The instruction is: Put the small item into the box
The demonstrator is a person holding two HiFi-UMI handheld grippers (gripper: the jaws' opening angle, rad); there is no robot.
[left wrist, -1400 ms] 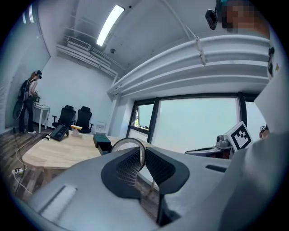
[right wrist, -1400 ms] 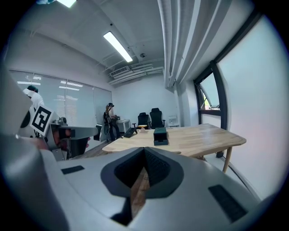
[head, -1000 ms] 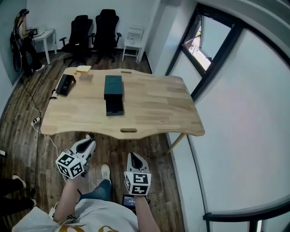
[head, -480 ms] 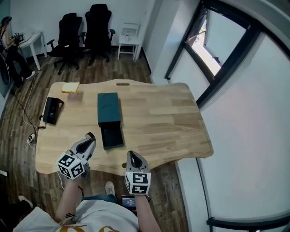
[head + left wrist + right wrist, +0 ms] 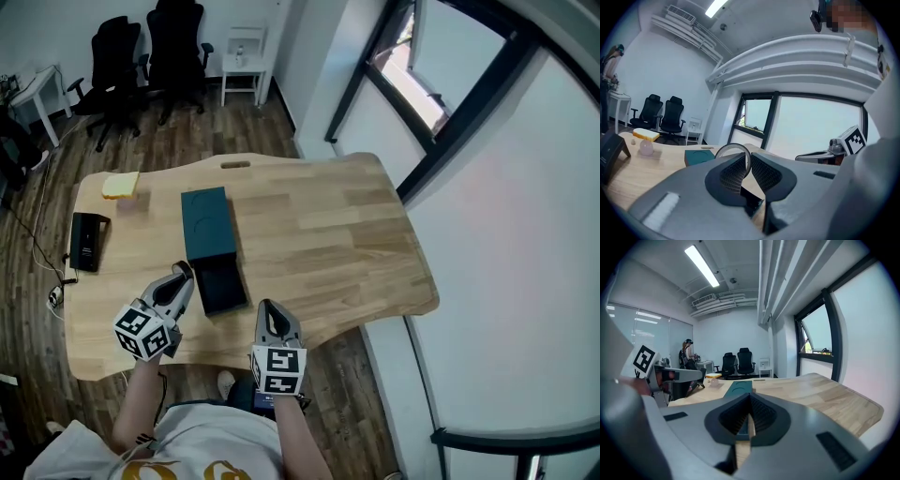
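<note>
One dark teal box (image 5: 207,220) lies on the wooden table (image 5: 328,234), its open drawer (image 5: 219,287) pulled toward the bottom of the frame. Two grippers hover low and left of centre, pointing up-frame. The left gripper (image 5: 181,273) clenches one thin ring (image 5: 733,145) just beside the drawer. The right gripper (image 5: 267,308) is closed on nothing. One black device (image 5: 84,241) and one yellow sponge (image 5: 120,185) sit at the table's left, and two black chairs (image 5: 145,56) stand at upper left.
</note>
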